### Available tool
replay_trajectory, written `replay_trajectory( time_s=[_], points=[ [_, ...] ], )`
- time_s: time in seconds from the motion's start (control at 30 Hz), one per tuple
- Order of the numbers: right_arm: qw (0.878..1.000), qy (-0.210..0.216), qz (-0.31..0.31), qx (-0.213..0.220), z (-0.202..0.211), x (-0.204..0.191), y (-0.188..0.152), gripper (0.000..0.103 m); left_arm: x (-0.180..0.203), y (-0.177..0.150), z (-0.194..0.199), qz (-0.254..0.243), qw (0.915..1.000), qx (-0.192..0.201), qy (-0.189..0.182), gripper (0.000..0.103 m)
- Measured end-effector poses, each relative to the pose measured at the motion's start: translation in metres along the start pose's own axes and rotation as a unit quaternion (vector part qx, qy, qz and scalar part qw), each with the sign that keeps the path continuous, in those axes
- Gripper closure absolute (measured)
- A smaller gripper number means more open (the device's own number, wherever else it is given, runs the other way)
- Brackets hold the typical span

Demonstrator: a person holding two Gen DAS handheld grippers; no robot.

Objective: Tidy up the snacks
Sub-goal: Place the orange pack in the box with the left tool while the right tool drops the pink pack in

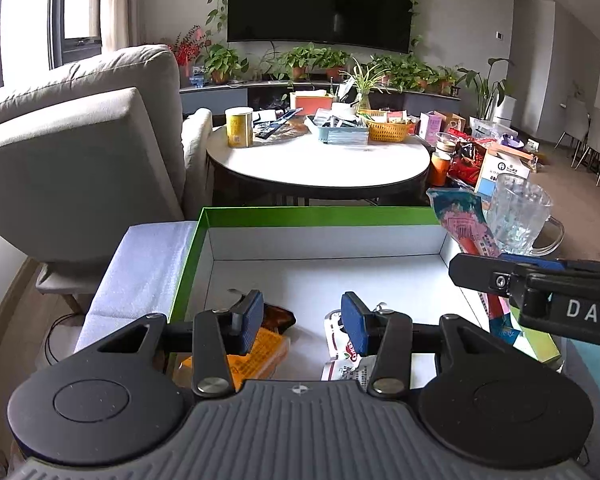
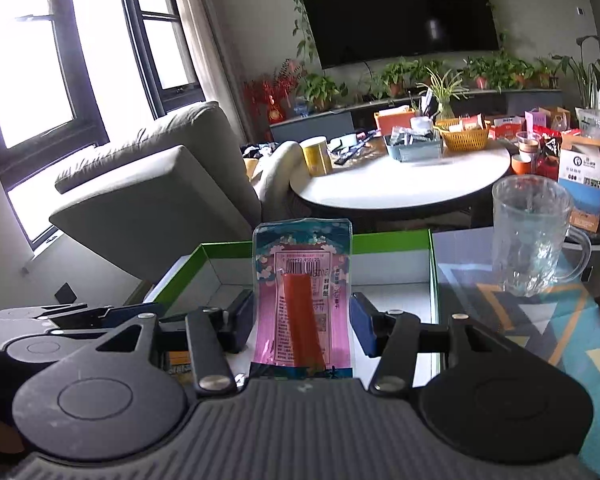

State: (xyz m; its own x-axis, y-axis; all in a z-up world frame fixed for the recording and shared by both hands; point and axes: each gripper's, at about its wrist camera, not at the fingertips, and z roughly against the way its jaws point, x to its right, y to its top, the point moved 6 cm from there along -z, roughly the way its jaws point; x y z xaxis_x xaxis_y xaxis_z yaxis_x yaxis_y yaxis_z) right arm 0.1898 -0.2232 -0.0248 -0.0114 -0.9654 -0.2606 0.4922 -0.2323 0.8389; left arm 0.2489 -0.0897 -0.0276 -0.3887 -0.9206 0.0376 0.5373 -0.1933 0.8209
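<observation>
The left gripper point(image 1: 302, 322) hangs over the near part of a green-edged box point(image 1: 260, 216), its blue pads spread wide with nothing between them. Below and just left of its left pad lies an orange packet point(image 1: 260, 356) on the white box floor; below its right pad lies a white and red packet point(image 1: 342, 360). Ahead of the pads the box floor is bare up to the far wall, and the side walls stand well out from both fingers.

The right gripper point(image 2: 302, 322) is closed on a pink and blue snack packet point(image 2: 302, 280), pads pressing its two long edges, the packet upright and rising above the fingertips. In the left view this gripper point(image 1: 480, 270) sits at the box's right wall, with the packet point(image 1: 466, 228) sticking up past the rim.

Ahead and to the right of it a clear glass mug point(image 2: 534, 236) stands on the patterned tabletop point(image 2: 540, 320), close beside the box's far right corner. Beyond are a round white table point(image 1: 320, 160) and a grey sofa point(image 1: 80, 140).
</observation>
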Motion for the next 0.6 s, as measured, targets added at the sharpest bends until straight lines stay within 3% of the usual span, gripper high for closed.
replay_trajectory(
  time_s=[0.43,0.6],
  points=[
    [0.999,-0.009,0.009,-0.038,-0.006,-0.006,-0.008,0.045,-0.008,-0.003,0.016,0.013,0.9999,0.008,0.004,0.061],
    [0.999,-0.014,0.009,-0.034,0.001,-0.004,-0.008,0.042,-0.013,-0.008,0.026,0.018,0.9997,0.01,0.01,0.06]
  ],
)
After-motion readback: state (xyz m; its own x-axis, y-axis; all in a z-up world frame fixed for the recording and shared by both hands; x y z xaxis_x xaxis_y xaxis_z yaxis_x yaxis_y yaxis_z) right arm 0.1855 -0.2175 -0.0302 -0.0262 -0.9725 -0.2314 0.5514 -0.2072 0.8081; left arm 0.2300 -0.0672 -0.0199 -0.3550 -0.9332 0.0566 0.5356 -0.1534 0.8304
